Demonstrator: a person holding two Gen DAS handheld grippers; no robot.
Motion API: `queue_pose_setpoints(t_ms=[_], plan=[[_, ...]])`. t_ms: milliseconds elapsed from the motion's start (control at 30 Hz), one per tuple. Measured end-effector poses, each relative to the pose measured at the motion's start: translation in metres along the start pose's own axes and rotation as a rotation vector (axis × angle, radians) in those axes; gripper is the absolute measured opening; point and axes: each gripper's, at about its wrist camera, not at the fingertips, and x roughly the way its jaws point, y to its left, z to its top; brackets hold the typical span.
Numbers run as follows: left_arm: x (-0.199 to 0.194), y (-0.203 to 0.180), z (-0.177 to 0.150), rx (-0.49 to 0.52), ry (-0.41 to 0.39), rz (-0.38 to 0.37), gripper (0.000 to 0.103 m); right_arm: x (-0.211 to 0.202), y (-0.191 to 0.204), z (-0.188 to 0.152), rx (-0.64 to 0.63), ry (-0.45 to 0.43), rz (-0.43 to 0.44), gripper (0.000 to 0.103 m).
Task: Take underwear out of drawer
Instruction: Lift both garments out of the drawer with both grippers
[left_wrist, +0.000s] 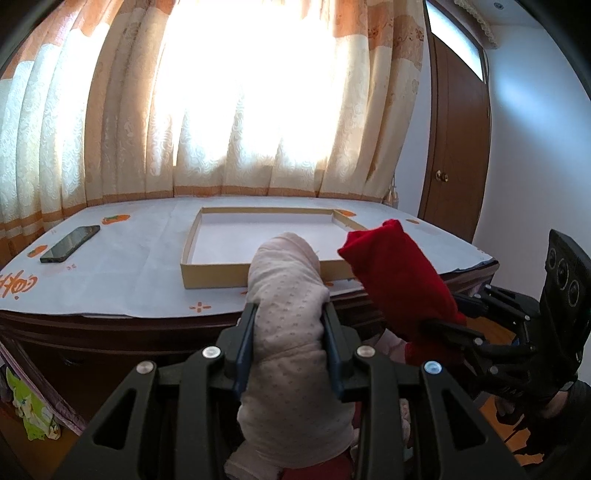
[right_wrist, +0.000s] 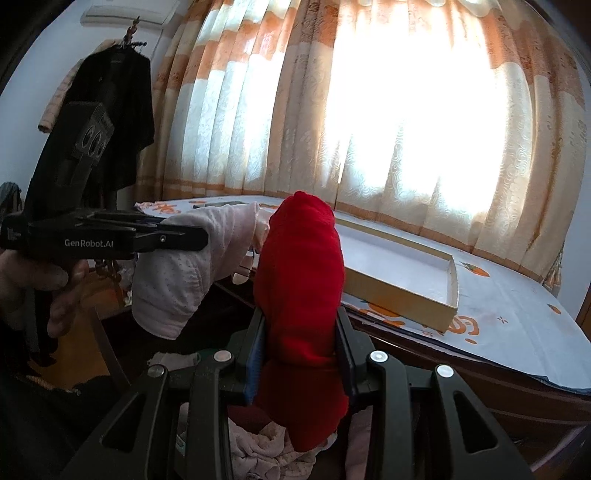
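Two pieces of underwear are already lifted clear. The pink dotted underwear (left_wrist: 286, 306) stands bunched up between the fingers of the left gripper (left_wrist: 290, 314), which are clamped on its middle. The red underwear (right_wrist: 301, 280) is pinched the same way in the right gripper (right_wrist: 301, 321), its fingers closed on the cloth. Both pieces hang in the air just in front of the desk's near edge, side by side, not touching the desk (left_wrist: 110, 280).

Below them more pale clothing (right_wrist: 258, 446) lies loose, probably in the open drawer, though its walls are too dark to make out. So the pulling-out looks done for these two; what seems left is setting them down. The shallow cardboard box (left_wrist: 210, 275), empty, sits near the desk's front edge and looks the likely spot. A phone (left_wrist: 70, 243) lies toward the desk's left edge.
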Motion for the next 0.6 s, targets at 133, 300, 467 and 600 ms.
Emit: queue_pose_setpoints(t_ms=[133, 300, 467, 600], plan=[[-0.003, -0.002, 0.001, 0.005, -0.019, 0.001, 0.032, -0.002, -0.003, 0.002, 0.023, -0.023, -0.011, 0.037], [-0.006, -0.004, 0.002, 0.016, -0.047, 0.005, 0.032, -0.005, -0.007, 0.002, 0.054, -0.041, -0.013, 0.037], [-0.01, -0.006, 0.002, 0.025, -0.072, 0.006, 0.032, -0.007, -0.009, 0.0, 0.078, -0.063, -0.023, 0.037], [-0.014, -0.007, 0.003, 0.035, -0.1, 0.007, 0.032, -0.012, -0.011, 0.0, 0.088, -0.093, -0.033, 0.037]])
